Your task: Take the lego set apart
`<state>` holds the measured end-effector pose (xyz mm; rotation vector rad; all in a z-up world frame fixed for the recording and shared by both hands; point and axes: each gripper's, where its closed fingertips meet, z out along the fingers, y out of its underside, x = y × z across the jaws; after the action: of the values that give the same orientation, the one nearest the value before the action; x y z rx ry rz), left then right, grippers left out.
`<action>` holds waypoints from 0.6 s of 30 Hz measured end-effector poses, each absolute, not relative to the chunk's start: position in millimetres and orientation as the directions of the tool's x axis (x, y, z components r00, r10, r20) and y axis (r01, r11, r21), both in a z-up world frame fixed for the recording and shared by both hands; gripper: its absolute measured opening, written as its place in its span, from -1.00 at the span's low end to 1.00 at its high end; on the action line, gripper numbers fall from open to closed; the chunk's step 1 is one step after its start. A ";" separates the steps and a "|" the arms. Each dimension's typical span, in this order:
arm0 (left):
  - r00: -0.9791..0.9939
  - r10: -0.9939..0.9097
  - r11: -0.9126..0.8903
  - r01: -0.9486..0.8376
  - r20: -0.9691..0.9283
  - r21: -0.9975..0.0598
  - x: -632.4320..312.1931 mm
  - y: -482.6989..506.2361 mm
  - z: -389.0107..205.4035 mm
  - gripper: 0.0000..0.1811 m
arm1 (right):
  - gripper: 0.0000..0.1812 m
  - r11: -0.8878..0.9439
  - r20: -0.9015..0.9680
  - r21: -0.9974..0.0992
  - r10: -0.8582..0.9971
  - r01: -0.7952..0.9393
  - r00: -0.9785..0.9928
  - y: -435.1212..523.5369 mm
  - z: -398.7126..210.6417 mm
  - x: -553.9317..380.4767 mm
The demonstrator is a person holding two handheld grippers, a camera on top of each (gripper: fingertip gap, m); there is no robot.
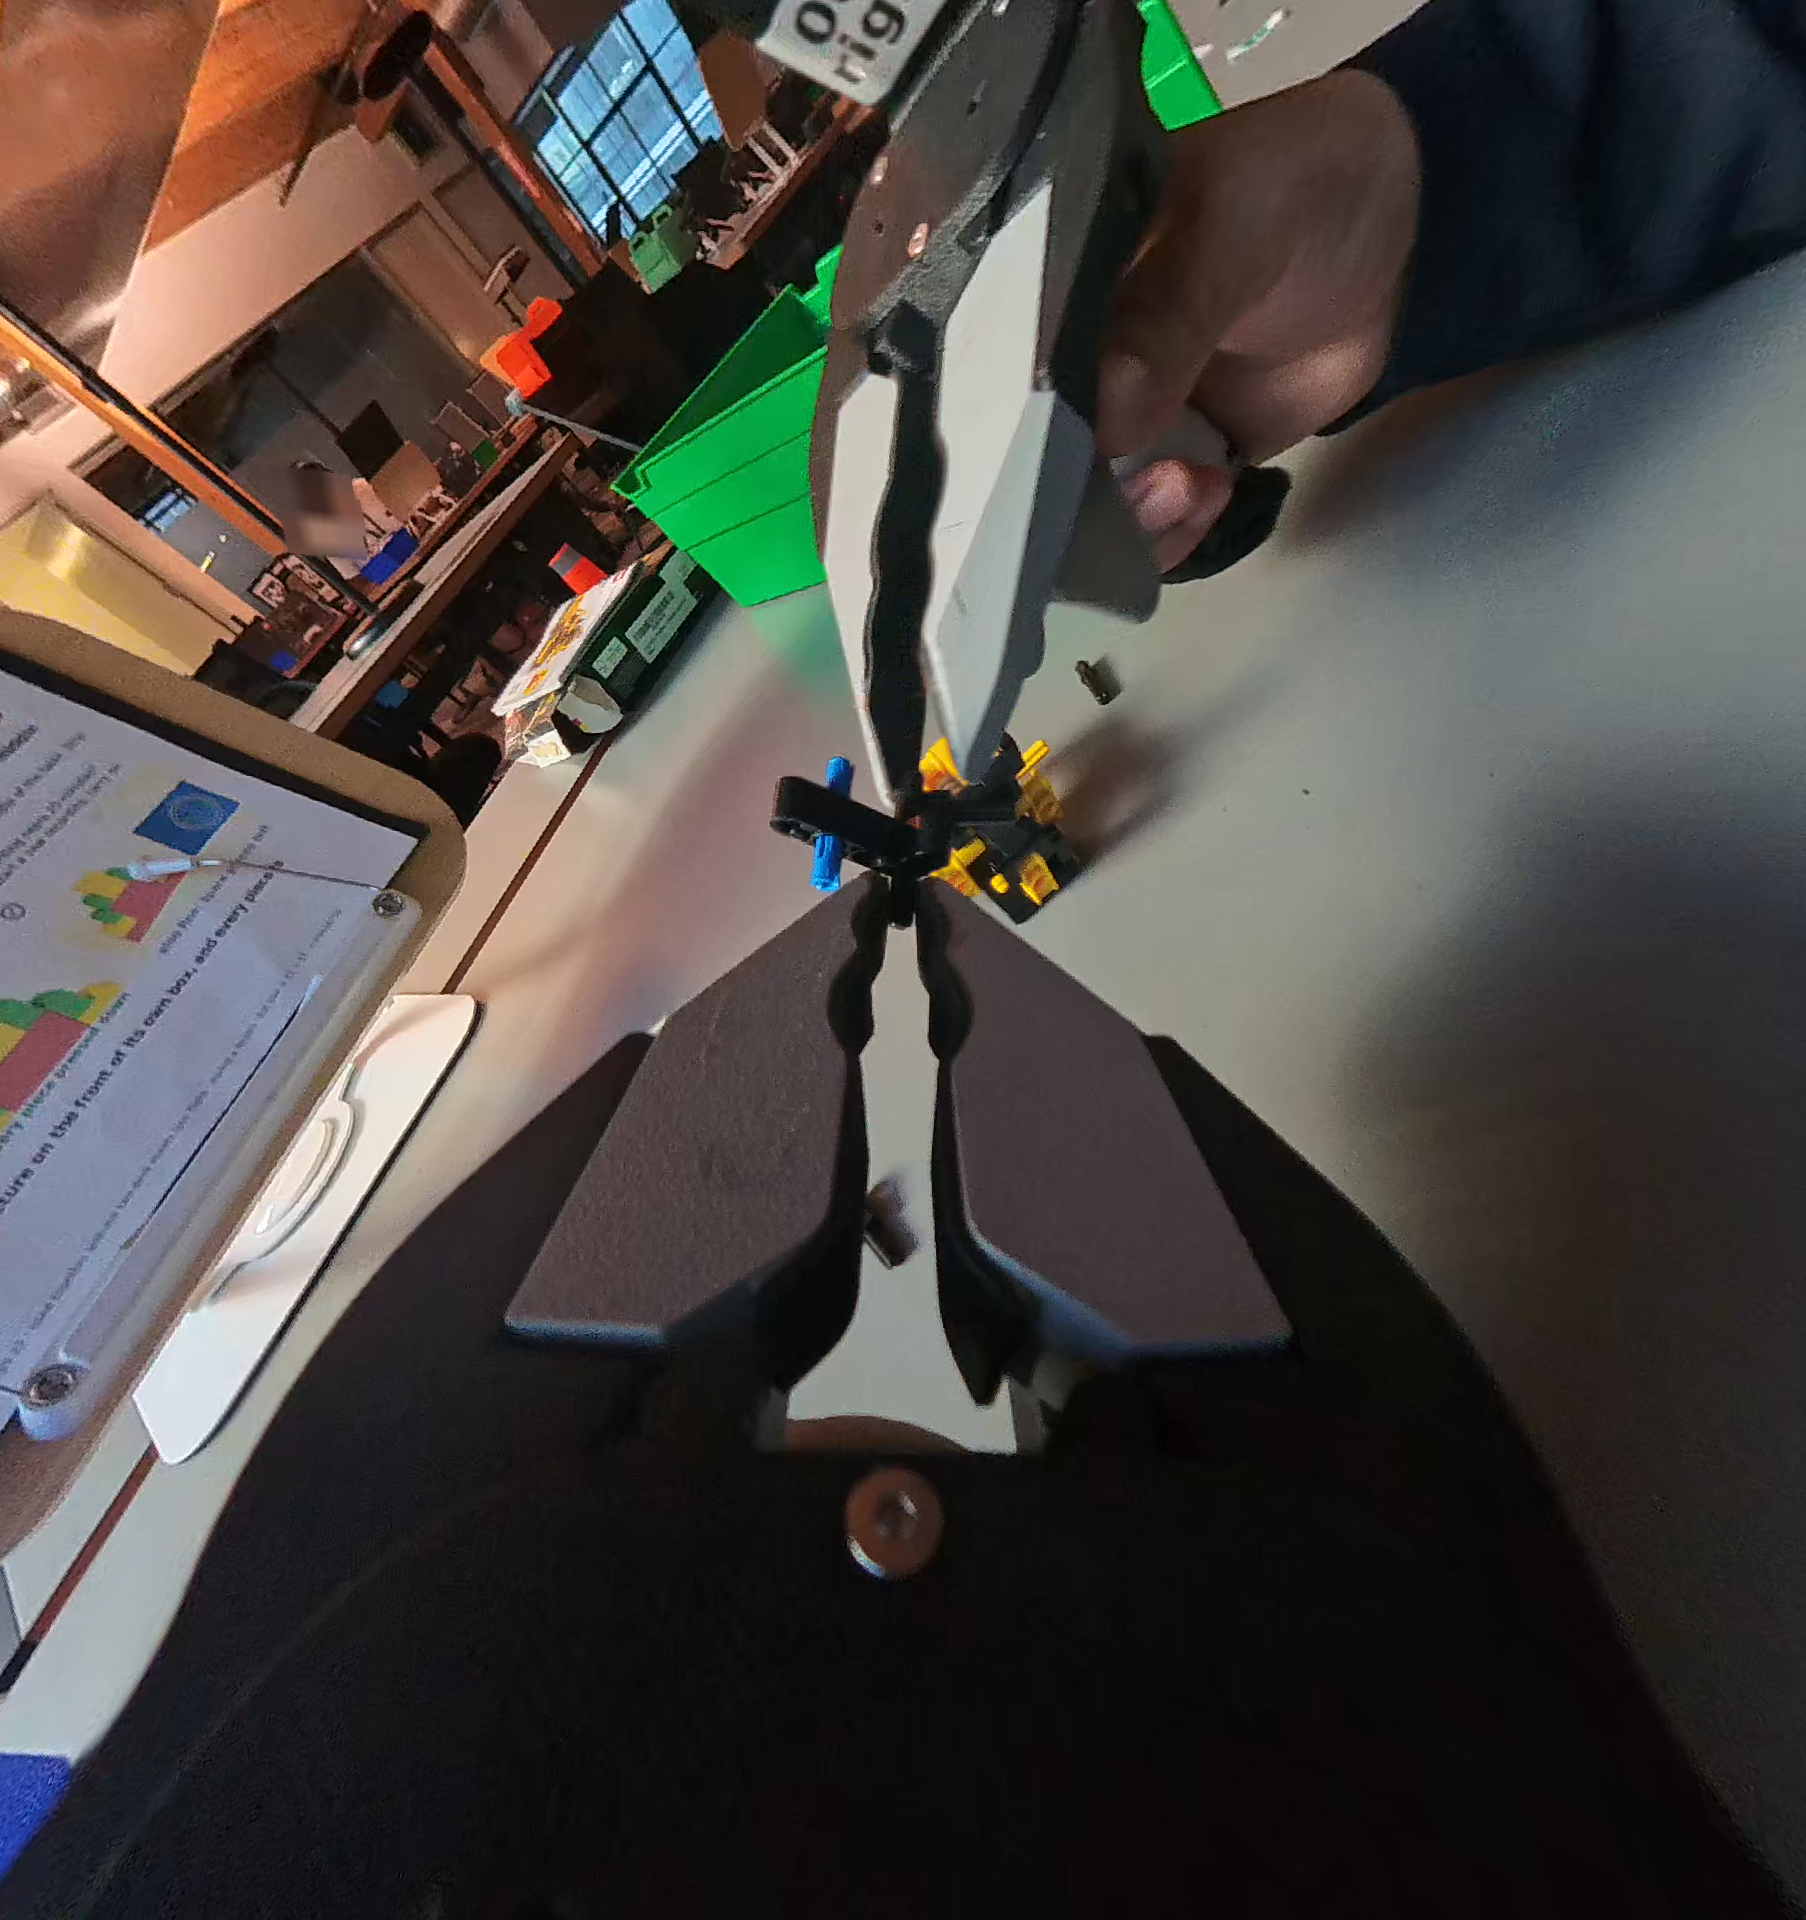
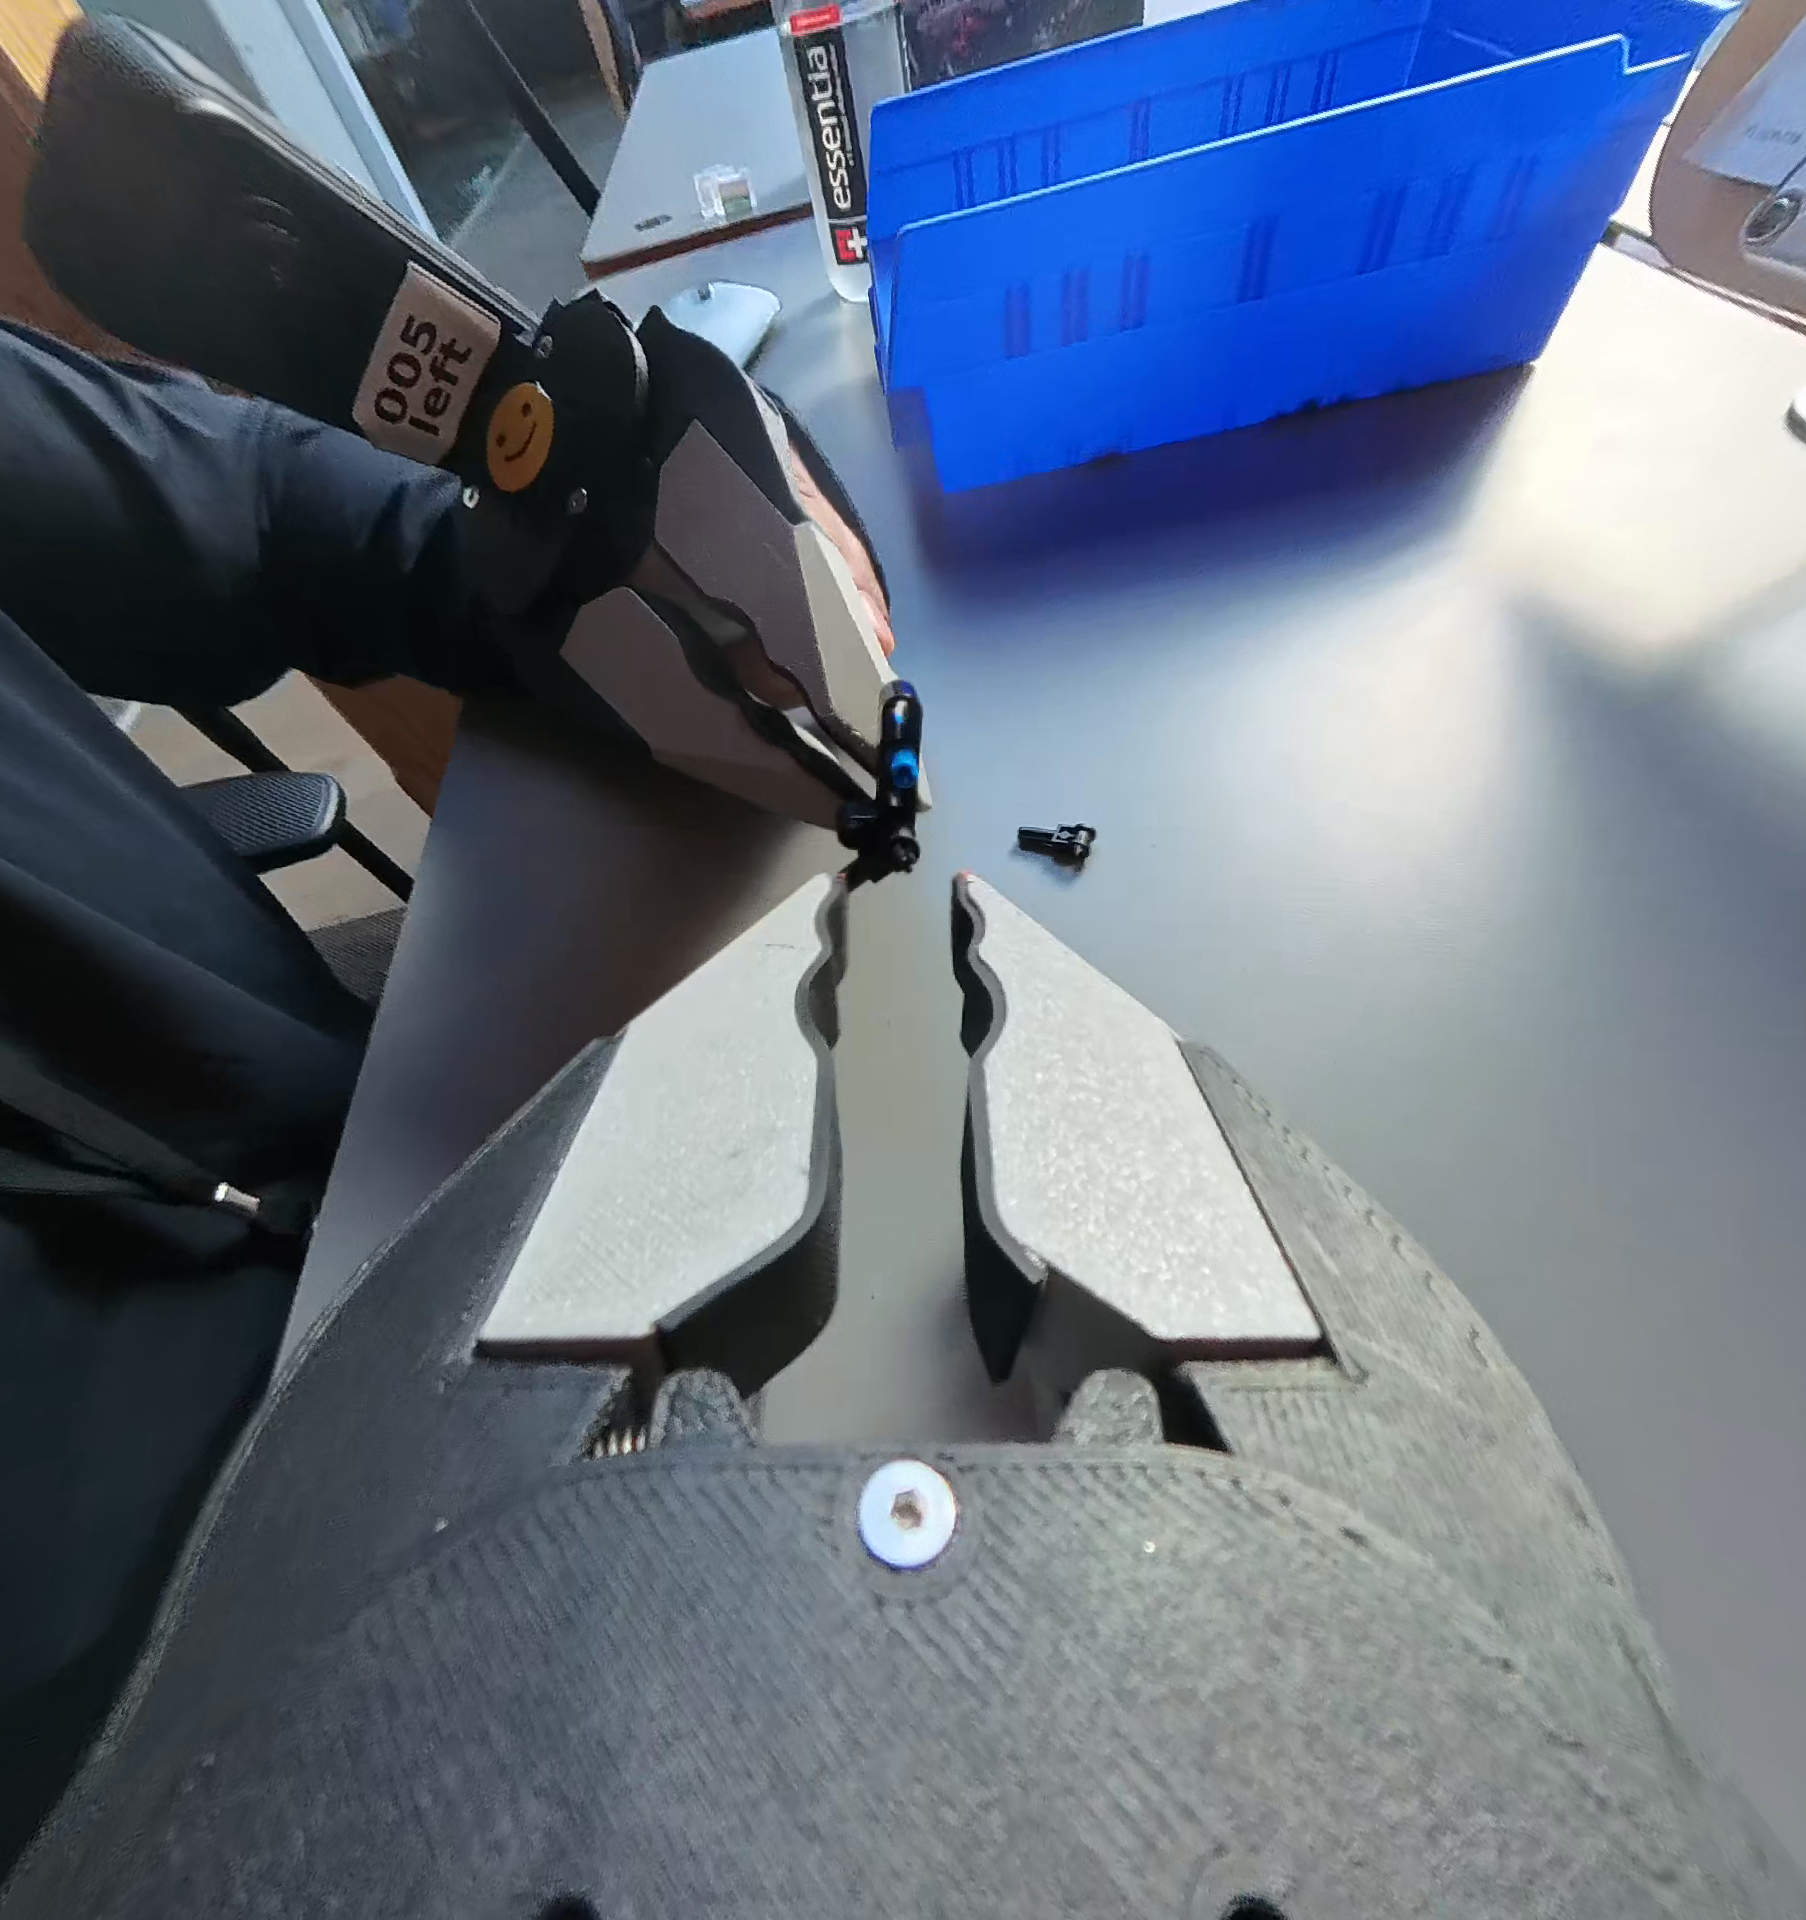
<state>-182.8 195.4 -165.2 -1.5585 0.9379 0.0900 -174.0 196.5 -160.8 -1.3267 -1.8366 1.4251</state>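
Observation:
My left gripper [image 1: 894, 896] is shut on a small black lego assembly: a black beam [image 1: 842, 826] with a blue pin [image 1: 831, 821] through it, held above the table. In the right wrist view the same piece [image 2: 894, 764] sticks out of the left gripper's tips [image 2: 878, 821]. My right gripper [image 2: 901, 883] is open and empty, its left fingertip right at the lower end of that piece. In the left wrist view it [image 1: 930, 790] comes down from above. The yellow and black lego set [image 1: 1024, 857] stands on the table behind it.
Loose black pins lie on the grey table [image 1: 1096, 681] [image 2: 1057, 836]. A green bin [image 1: 743, 468] and a lego box [image 1: 608, 644] stand at the far edge. A blue bin [image 2: 1242, 239] and a bottle [image 2: 826, 135] stand beyond. An instruction board [image 1: 151, 987] is at left. My left and right fingertips are right by each other.

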 end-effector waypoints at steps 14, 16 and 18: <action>0.695 -0.391 0.083 -0.626 -0.603 -0.775 -183.3 193.7 -145.7 -0.98 | -0.98 -0.229 -0.382 -0.900 0.823 0.370 -0.421 187.6 -142.9 -181.9; 0.711 -0.355 0.094 -0.619 -0.607 -0.780 -184.2 192.6 -138.6 -0.98 | -0.99 -0.248 -0.368 -0.916 0.834 0.316 -0.410 188.6 -132.6 -182.2; 0.761 -0.363 0.101 -0.542 -0.538 -0.834 -181.1 190.6 -128.8 -0.98 | -0.99 -0.299 -0.391 -0.916 0.817 0.268 -0.424 190.5 -119.2 -179.3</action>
<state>-181.1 190.6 -128.8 -1.5092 0.7676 0.1536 -179.3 190.5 -119.2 -1.3636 -1.5299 1.7704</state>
